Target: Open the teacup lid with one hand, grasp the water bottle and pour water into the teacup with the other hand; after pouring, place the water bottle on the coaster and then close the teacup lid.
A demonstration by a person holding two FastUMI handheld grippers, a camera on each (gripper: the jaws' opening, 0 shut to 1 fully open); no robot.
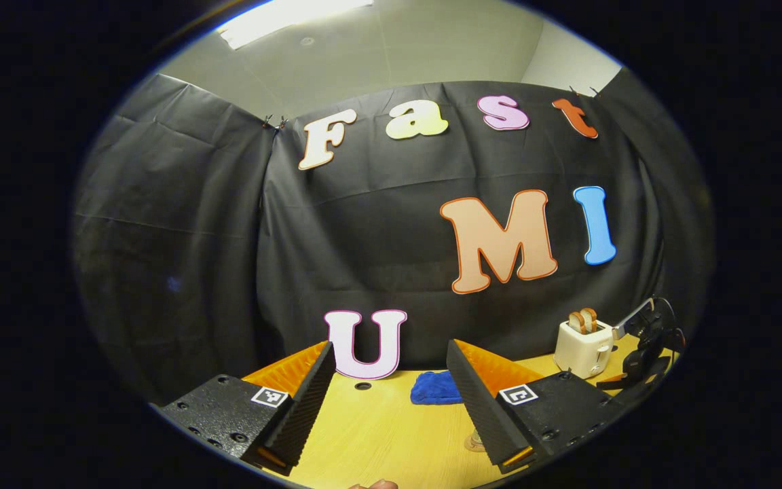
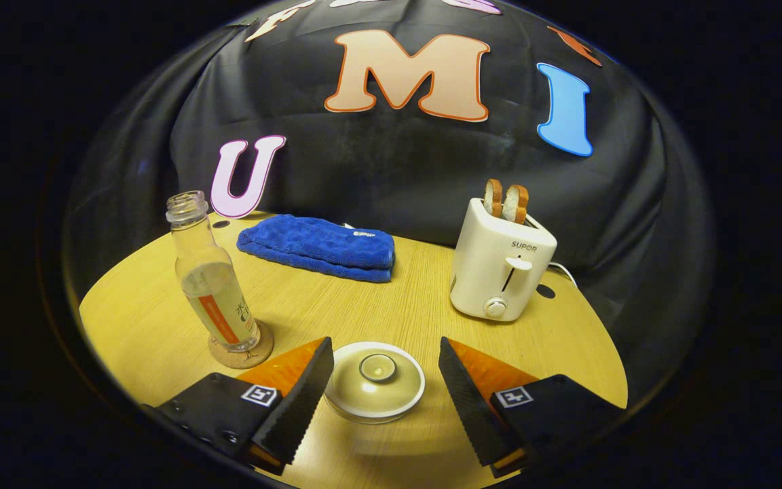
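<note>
A: Item one, right gripper [image 2: 385, 380]?
B: Jaws spread wide, released, one on each side of the teacup lid [image 2: 375, 389] and touching nothing. The lid sits low between them on the teacup.

A: Item two, water bottle [image 2: 212, 280]?
B: Upright on the coaster [image 2: 241, 352], uncapped, on the counter [image 2: 398, 285], left of the lid.

A: Item three, left gripper [image 1: 391, 387]?
B: Jaws wide apart, empty, raised above the counter.

A: Sundries?
B: Blue towel [image 2: 318, 246] at the back; white toaster [image 2: 501, 266] with two bread slices [image 2: 507, 202], right.
</note>
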